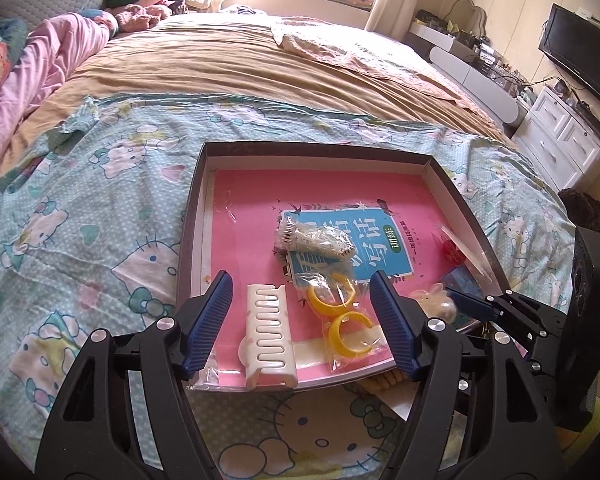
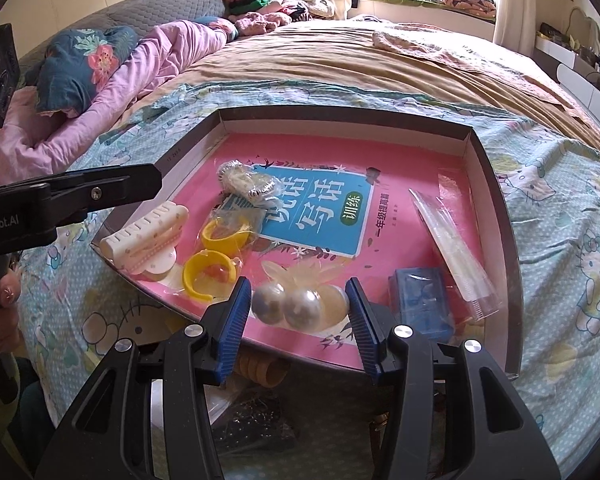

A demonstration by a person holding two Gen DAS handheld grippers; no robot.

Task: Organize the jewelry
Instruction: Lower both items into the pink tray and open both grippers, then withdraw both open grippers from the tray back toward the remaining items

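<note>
A dark shallow tray (image 1: 320,148) (image 2: 340,114) lined with a pink book lies on the bed. My left gripper (image 1: 300,280) stands open over its near edge. A white hair clip (image 1: 268,328) (image 2: 144,240) and bagged yellow hoop earrings (image 1: 340,320) (image 2: 220,248) lie loose between its fingers, touching neither. My right gripper (image 2: 298,300) is shut on a pearl hair ornament (image 2: 300,308) (image 1: 440,304), low over the tray's near edge. A bagged bead bracelet (image 1: 312,240) (image 2: 246,182) rests mid-tray.
A blue box (image 2: 420,304) and a long clear packet (image 2: 452,248) lie at the tray's right side. The bed has a cartoon-cat sheet (image 1: 100,220) and pink bedding (image 2: 140,64) at far left. White drawers (image 1: 560,140) stand to the right. Brown rings (image 2: 260,372) lie below the tray's front edge.
</note>
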